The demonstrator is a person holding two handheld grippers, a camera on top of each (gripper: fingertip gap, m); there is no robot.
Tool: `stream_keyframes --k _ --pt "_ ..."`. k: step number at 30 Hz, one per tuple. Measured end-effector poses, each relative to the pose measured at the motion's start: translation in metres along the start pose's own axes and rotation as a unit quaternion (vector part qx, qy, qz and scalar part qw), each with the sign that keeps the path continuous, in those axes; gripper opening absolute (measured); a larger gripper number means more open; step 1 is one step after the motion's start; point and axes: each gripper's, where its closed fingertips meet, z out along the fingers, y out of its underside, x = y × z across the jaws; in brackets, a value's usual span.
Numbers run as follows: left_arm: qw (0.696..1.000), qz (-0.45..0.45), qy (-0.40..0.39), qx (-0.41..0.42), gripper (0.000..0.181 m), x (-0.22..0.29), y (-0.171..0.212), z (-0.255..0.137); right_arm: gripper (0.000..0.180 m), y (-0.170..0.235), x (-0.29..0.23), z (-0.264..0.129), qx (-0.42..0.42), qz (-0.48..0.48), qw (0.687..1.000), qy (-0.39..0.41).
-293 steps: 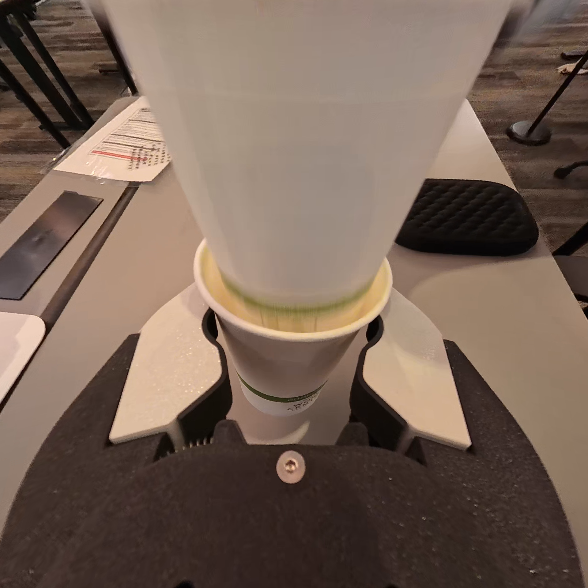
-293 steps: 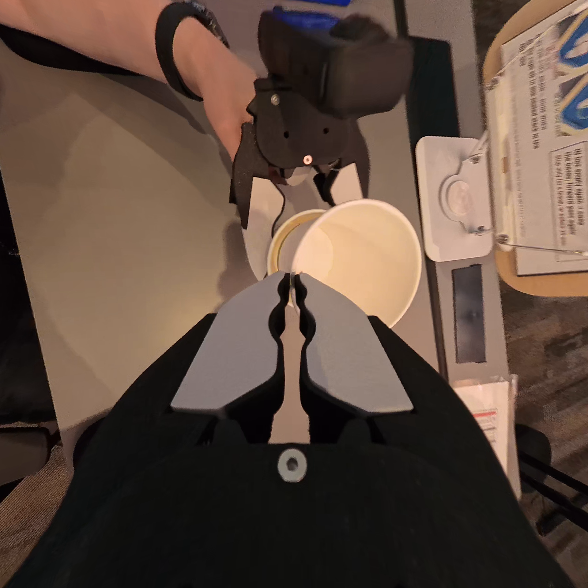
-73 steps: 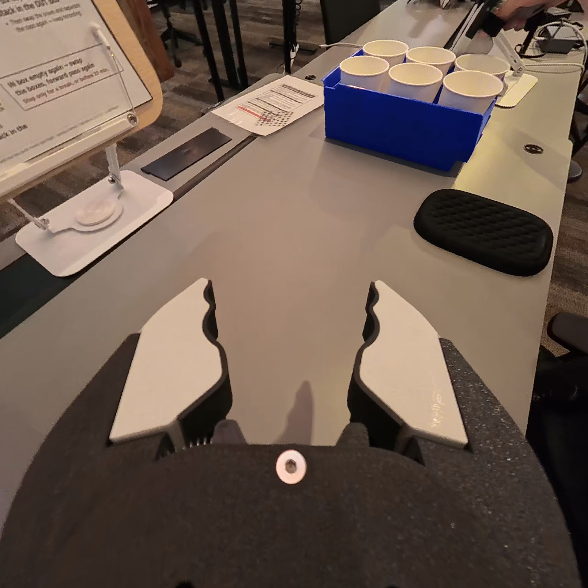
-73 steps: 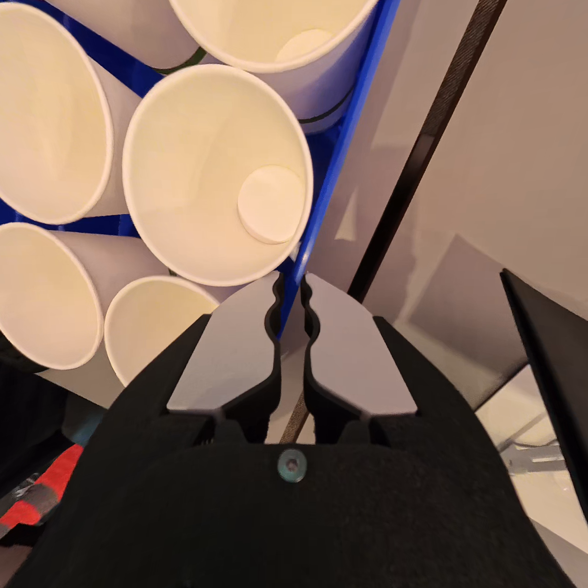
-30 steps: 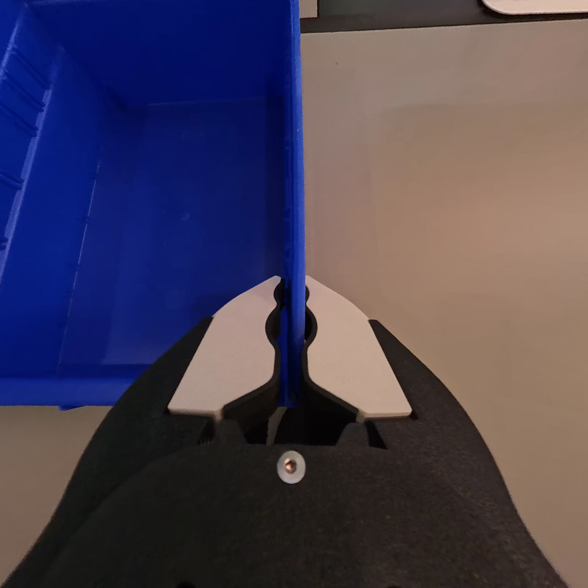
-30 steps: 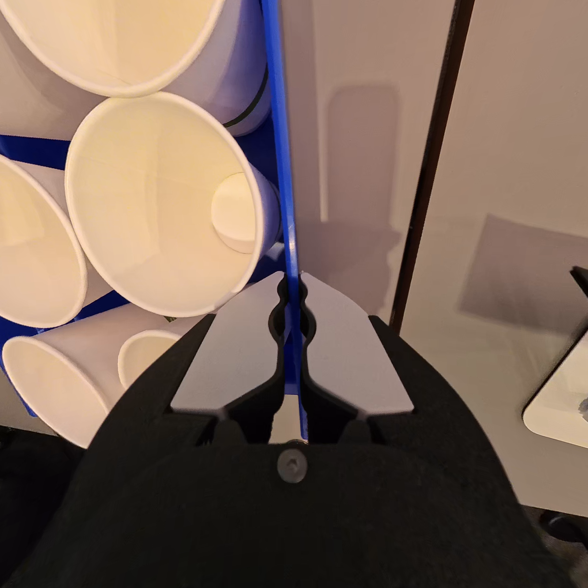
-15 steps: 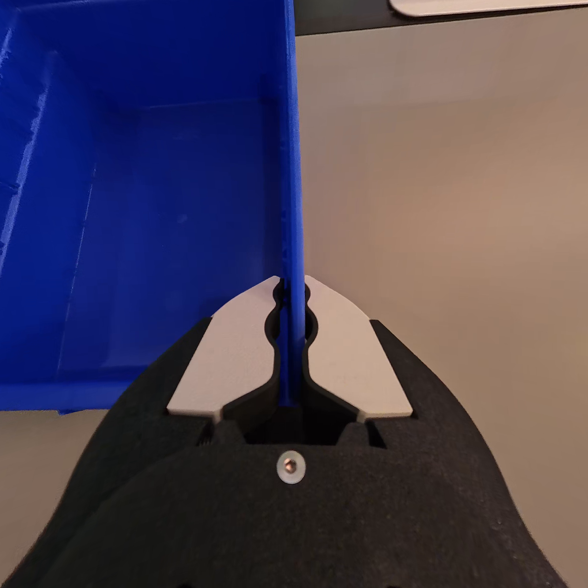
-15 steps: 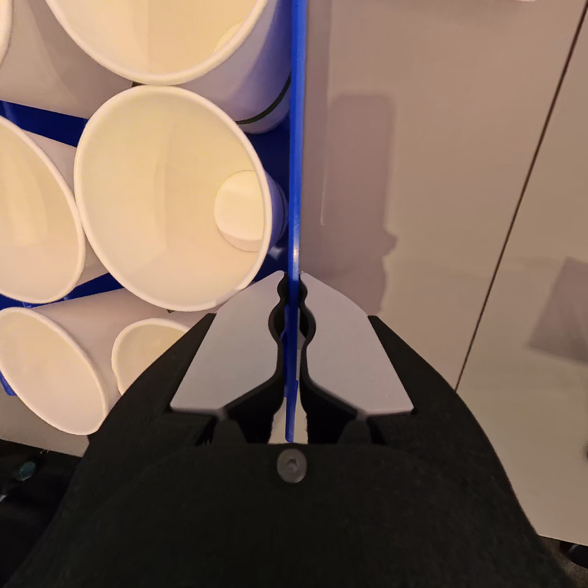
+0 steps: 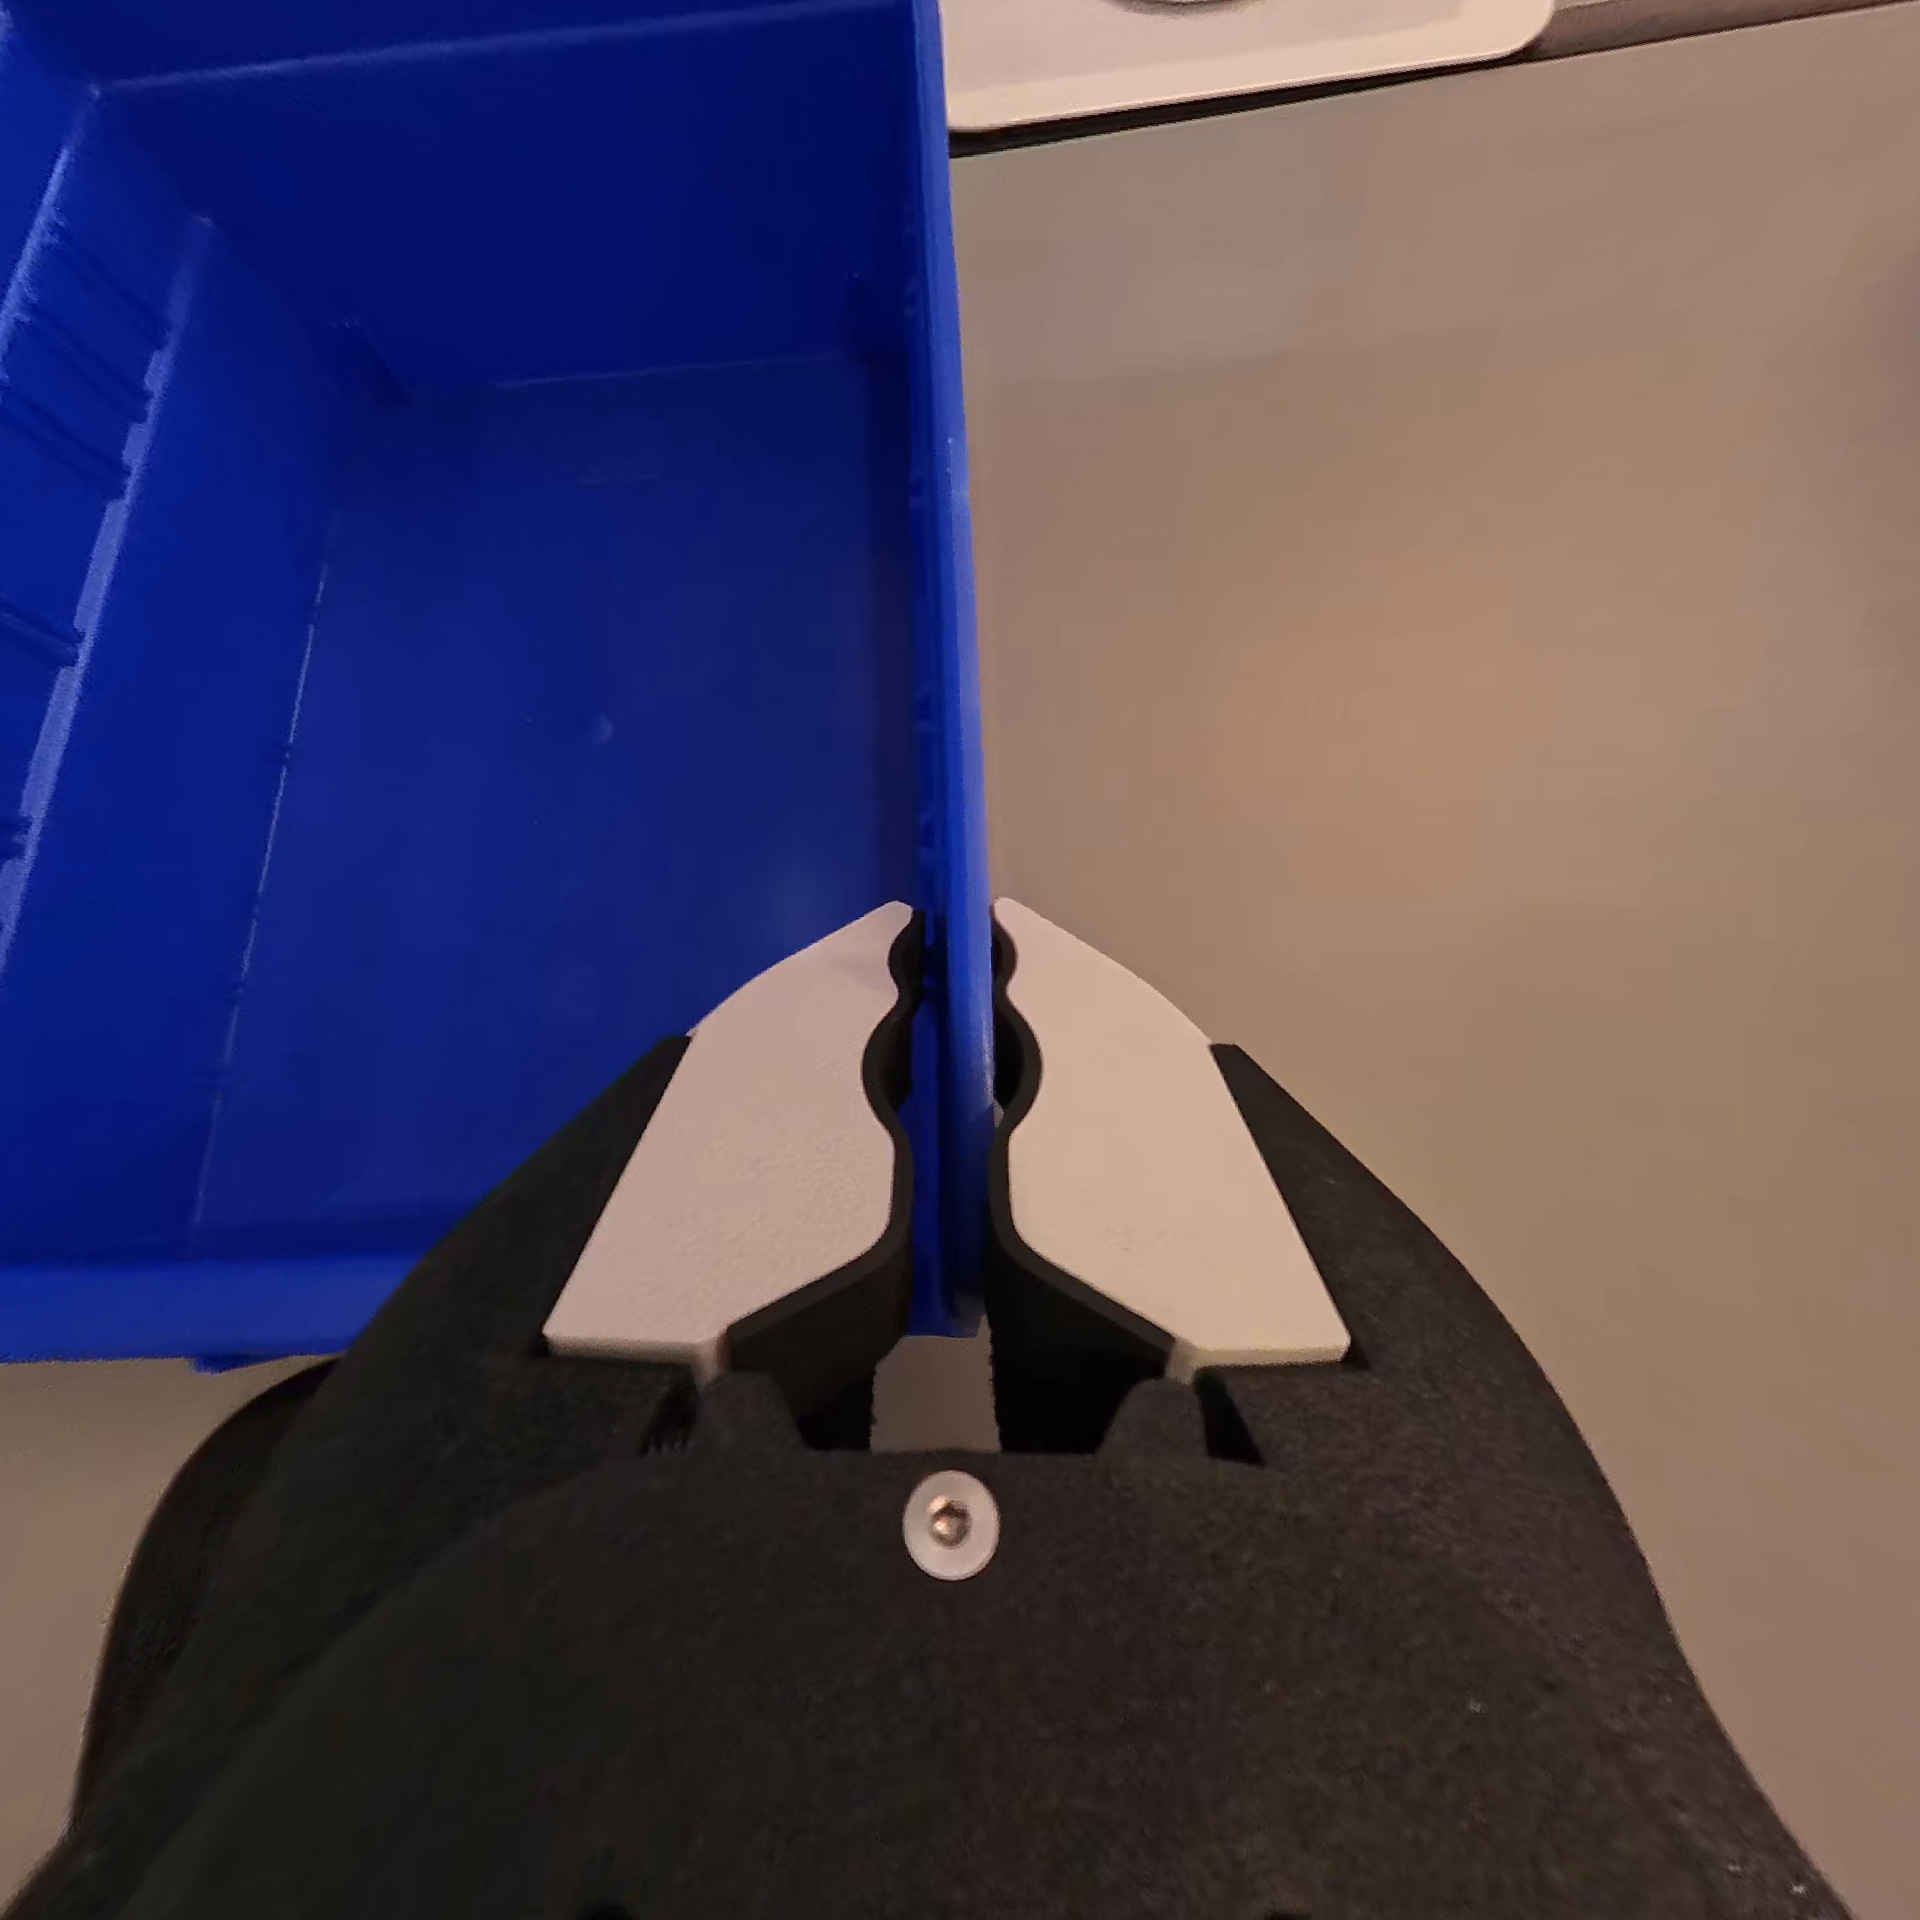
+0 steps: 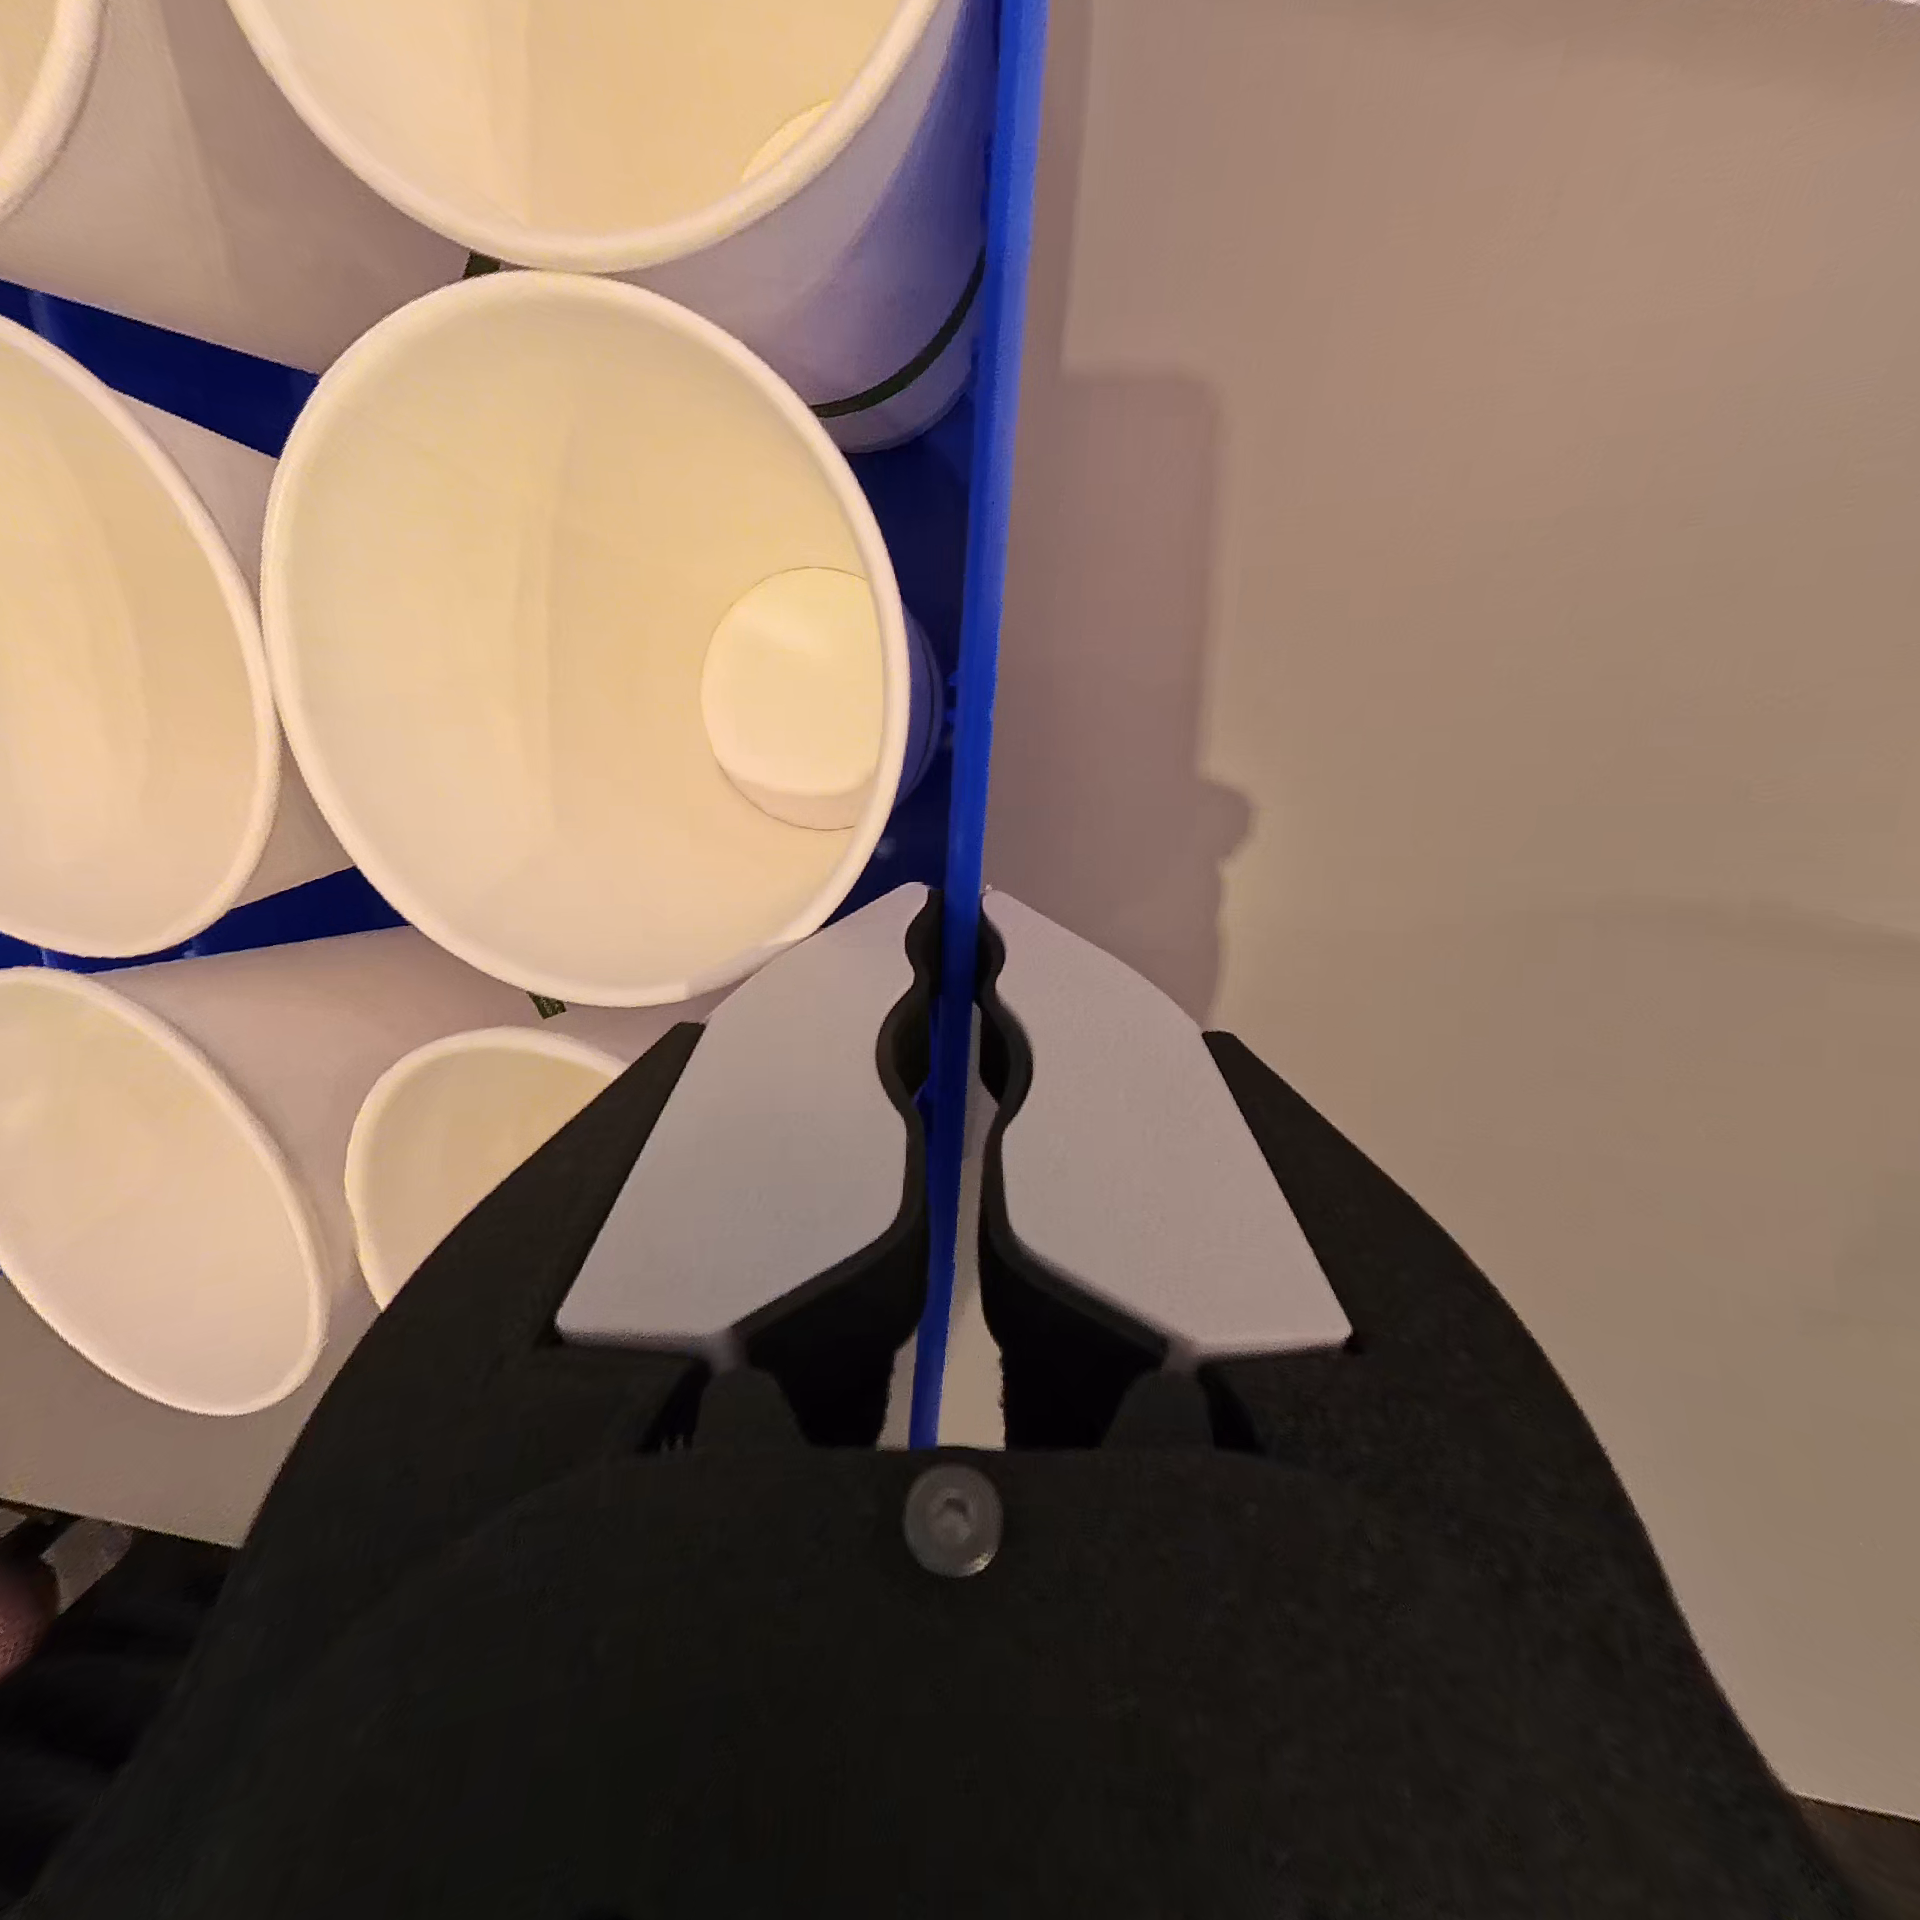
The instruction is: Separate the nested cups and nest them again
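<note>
- Right, both grippers are clamped on bin walls, not on cups.
- The left gripper [image 9: 954, 914] has its jaws pinched onto the right-hand wall of an empty blue bin [image 9: 951, 540]; that wall runs straight ahead along the fingers, with the hollow off to the gripper's left.
- To its right lies bare grey table [image 9: 1455, 675], so there's open room that way; a white flat base [image 9: 1226, 52] sits far ahead past the bin's corner.
- The right gripper [image 10: 961, 899] is closed just as narrowly on the thin wall of the cup-filled blue bin [image 10: 982, 520], again lined up with its fingers.
- The paper cups [image 10: 561, 644] stand packed just left of that gripper, mouths up; the nearest rim almost touches its left finger [image 10: 769, 1143].
- Whether each is a nested pair, I can't tell.
- Judging from this, the bins are being shifted, and the right gripper is the nearer one to the cups.
- Watch that crowded left side: any swing there could knock a rim, while its right stays clear table.
</note>
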Motion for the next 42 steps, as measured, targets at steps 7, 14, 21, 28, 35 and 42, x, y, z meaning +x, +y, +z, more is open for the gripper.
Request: stream_keyframes --k 7,14,21,28,35,42 --pt "0.999 0.050 0.001 0.009 0.009 0.053 -0.009 0.003 0.004 0.003 -0.036 0.005 0.012 -0.003 1.000 0.017" --pt "0.998 0.048 0.037 0.011 0.011 0.090 -0.014 0.004 0.004 0.008 -0.068 0.009 0.021 -0.003 1.000 0.006" --pt "0.996 0.050 0.069 0.012 0.020 0.128 -0.017 0.004 0.005 0.007 -0.089 0.013 0.021 -0.022 1.000 -0.007" --pt "0.988 0.016 0.149 0.041 0.047 0.166 -0.027 -0.001 0.012 -0.001 -0.087 0.026 0.009 -0.026 1.000 0.016" --pt "0.974 0.016 0.197 0.107 0.050 0.167 -0.043 -0.040 0.006 -0.001 -0.085 0.029 -0.022 -0.045 0.998 0.024" --pt "0.971 0.033 0.202 0.122 0.048 0.151 -0.038 -0.063 0.007 0.005 -0.089 0.035 -0.036 -0.007 0.999 -0.023"
